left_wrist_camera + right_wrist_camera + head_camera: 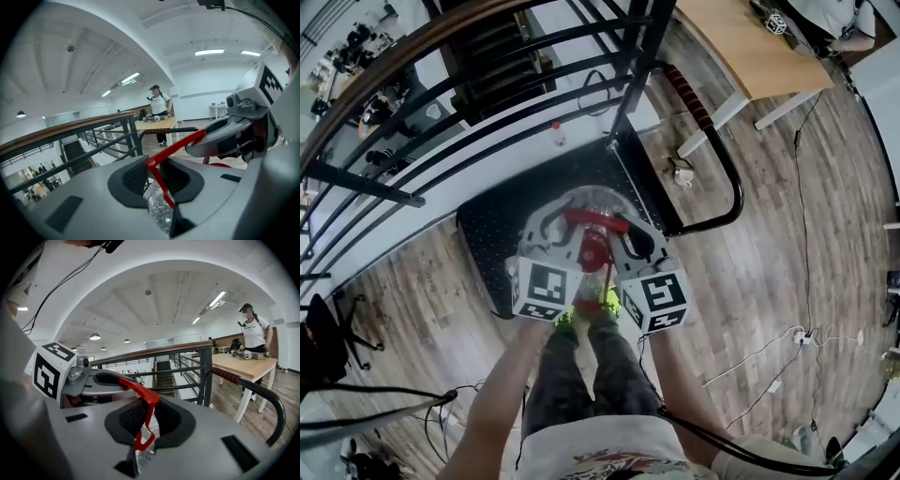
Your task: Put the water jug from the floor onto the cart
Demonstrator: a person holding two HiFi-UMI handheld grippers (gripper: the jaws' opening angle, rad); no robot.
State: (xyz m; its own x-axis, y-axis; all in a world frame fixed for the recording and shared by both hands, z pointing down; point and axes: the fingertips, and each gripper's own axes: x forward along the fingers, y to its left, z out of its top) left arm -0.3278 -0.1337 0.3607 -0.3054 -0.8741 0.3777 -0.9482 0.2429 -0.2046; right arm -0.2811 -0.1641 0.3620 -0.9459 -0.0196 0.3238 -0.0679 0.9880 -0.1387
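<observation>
The water jug [581, 202] is clear plastic with a red cap and a red carrying handle [595, 222]. In the head view it is over the near part of the cart's black deck [487, 234]; I cannot tell whether it rests on the deck. My left gripper [570, 225] is shut on the handle's left end and my right gripper [622, 231] on its right end. In the left gripper view the red handle [161, 180] runs between the dark pads [136, 176], with the jug [159, 213] below. The right gripper view shows the handle [149, 401] pinched the same way above the jug [145, 454].
The cart's push bar [727, 178] with its red grip stands to the right. A dark metal railing [441, 94] over a stairwell runs behind the cart. A wooden table [750, 47] stands at the back right, with a person [253, 333] beside it. Cables [769, 352] lie on the wood floor.
</observation>
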